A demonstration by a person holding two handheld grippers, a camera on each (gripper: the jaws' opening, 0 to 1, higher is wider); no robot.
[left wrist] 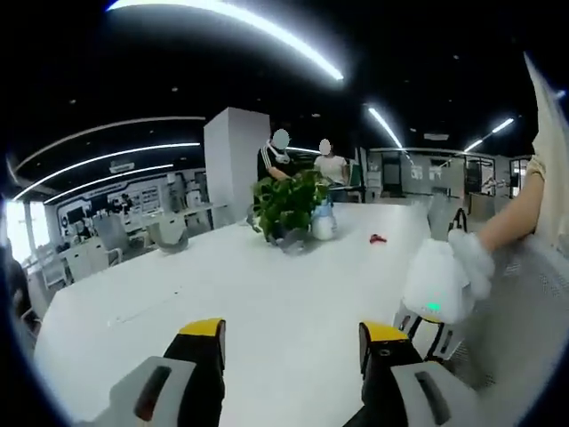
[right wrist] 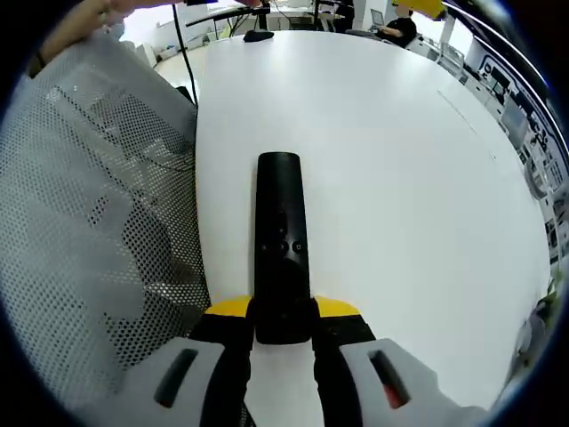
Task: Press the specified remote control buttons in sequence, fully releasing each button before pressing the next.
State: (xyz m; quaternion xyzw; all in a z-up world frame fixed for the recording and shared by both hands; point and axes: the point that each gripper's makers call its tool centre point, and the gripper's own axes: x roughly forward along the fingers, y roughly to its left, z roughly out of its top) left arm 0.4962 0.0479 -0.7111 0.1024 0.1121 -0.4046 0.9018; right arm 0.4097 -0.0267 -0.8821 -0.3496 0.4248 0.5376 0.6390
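While lying flat on the white worktop (right wrist: 400, 178) just beside the mesh chair back (right wrist: 98, 205), looks every bit a light, rigid bar of black plastic: the remote control (right wrist: 279, 245), long axis running straight away from the right gripper (right wrist: 283, 322). Clamped at its near end between the yellow-tipped fingers (right wrist: 229, 309), one on each long edge, buttons facing up. Likely smooth and a little slippery along those edges, so prone to pivoting or sliding if pushed off-centre. Best held low on the narrow sides, as here, which leaves the small buttons near the remote's middle (too small to read) uncovered for pressing. No squashing risk to speak of; stiff enough that a firm pinch should hold it against a downward press, though too hard a push at the remote's far end might tip it.

Seen in the left gripper view, well away from the remote: the left gripper (left wrist: 293, 345) hovering over bare worktop with fingers (left wrist: 203, 331) spread apart and nothing between them. Farther along the worktop, a potted plant (left wrist: 286, 205) and a small red item (left wrist: 378, 237).
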